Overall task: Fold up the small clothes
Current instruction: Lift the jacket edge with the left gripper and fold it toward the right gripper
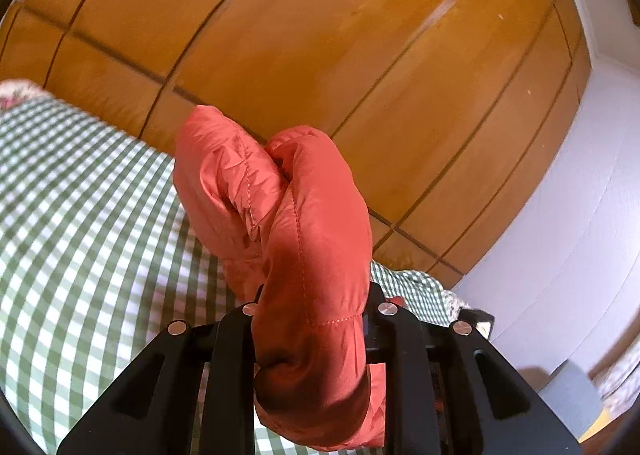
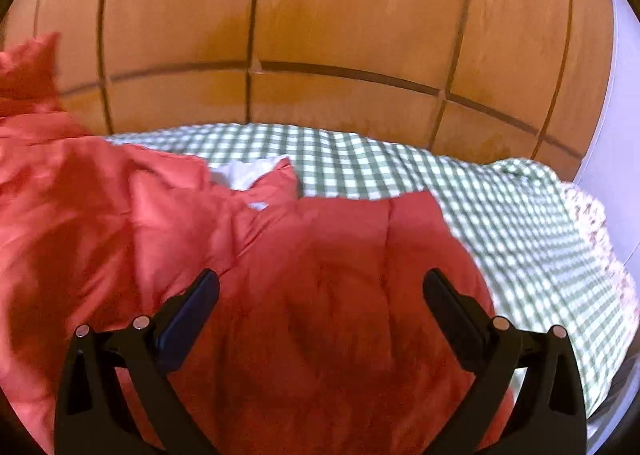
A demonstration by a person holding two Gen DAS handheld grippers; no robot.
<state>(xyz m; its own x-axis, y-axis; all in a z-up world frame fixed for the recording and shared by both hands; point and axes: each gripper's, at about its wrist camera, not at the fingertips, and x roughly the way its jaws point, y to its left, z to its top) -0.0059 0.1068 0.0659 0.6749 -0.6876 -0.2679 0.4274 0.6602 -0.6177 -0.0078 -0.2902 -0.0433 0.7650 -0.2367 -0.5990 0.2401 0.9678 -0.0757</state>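
my left gripper [image 1: 312, 319] is pinching a bunched roll of the red puffy jacket [image 1: 280, 207], jaws pressed in on the padded fabric, and it holds that part up off the bed [image 1: 80, 215], in front of the wooden wardrobe [image 1: 320, 55]. my right gripper [image 2: 320, 291] is spread wide, with nothing between its fingers, hovering just above the jacket's body.

the jacket [image 2: 280, 295] lies mostly on the green checked bedspread [image 2: 480, 215], toward the near side of the bed, rumpled rather than flat. a bit of white lining [image 2: 244, 175] shows where it gapes open. at the left of the right wrist view the red cloth rises out of frame, which i take to be the part my left gripper has lifted.

i judge the fold barely started: no neat crease, no tidy edges, the lifted part not yet laid over the body. smoothing, bringing the lifted part across and folding the body are all left.

the held roll runs along my left gripper's line and points away from me, its rounded end tipped up. the body's long axis i cannot tell for sure; the quilting seams run away from me toward the wardrobe.
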